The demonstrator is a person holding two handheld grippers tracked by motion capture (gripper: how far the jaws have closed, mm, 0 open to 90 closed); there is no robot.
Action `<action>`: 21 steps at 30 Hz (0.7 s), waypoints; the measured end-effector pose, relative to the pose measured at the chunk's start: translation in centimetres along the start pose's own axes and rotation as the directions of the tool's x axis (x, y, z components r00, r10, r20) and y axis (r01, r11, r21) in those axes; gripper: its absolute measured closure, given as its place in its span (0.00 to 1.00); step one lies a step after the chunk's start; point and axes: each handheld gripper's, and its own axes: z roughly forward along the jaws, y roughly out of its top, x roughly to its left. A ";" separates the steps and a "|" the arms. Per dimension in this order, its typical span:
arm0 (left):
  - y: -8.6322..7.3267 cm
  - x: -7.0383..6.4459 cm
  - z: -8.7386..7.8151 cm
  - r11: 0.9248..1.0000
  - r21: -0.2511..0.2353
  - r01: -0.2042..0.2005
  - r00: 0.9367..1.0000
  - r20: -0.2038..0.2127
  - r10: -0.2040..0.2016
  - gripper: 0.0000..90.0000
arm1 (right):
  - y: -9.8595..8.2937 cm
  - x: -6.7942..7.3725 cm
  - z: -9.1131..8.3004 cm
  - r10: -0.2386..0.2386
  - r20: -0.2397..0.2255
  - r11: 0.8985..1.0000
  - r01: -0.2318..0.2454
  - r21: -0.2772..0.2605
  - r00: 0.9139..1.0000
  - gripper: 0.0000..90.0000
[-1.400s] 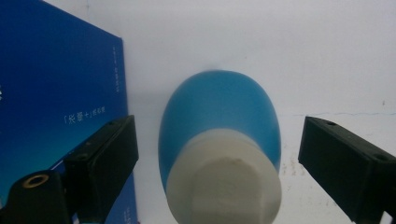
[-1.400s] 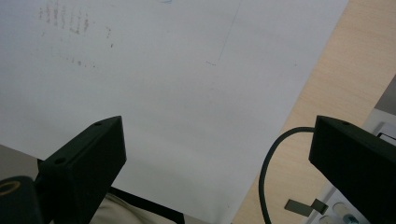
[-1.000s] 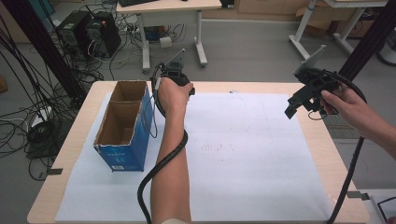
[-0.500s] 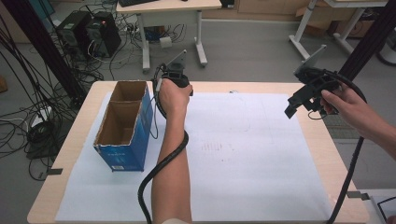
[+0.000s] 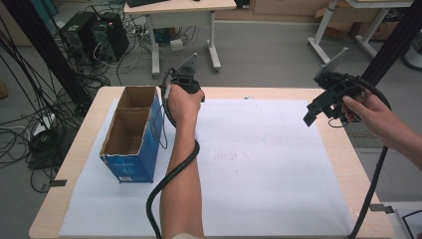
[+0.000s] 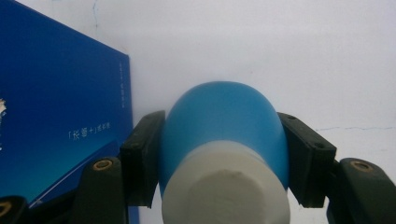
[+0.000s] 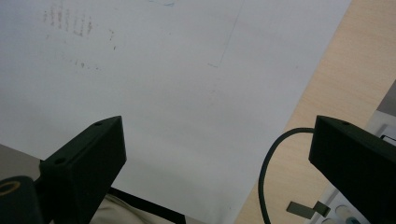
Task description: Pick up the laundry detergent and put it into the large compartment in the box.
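Left gripper (image 6: 224, 154) clamping a blue bottle (image 6: 224, 126) beside the box.
The bottle with its white cap (image 6: 226, 186) is sitting just right of the blue cardboard box (image 5: 132, 134) at the table's (image 5: 79, 144) far side; the right gripper (image 7: 215, 154) is hovering wide, holding nothing, over the white paper sheet (image 5: 259, 164).

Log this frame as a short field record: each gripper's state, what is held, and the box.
left gripper: shut on blue bottle, white cap toward the camera
right gripper: open, nothing between the jaws, raised over the table's right side
box: blue cardboard, top open, on the white sheet at table left
bottle position: beside the box's blue side
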 end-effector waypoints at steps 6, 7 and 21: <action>-0.3 0.4 -0.1 1.000 -0.008 0.002 1.000 0.006 -0.002 0.43 | 0.0 -0.1 0.0 0.004 0.000 1.000 -0.004 0.000 1.000 0.04; -0.4 0.4 -0.1 1.000 -0.008 0.000 1.000 0.007 0.000 0.43 | 0.0 0.0 0.0 0.004 -0.001 1.000 -0.004 0.000 1.000 0.04; -2.8 0.3 -4.9 0.998 -0.065 -0.021 1.000 0.005 0.022 0.43 | -0.7 0.9 -0.5 -0.007 0.001 1.000 0.007 -0.001 1.000 0.04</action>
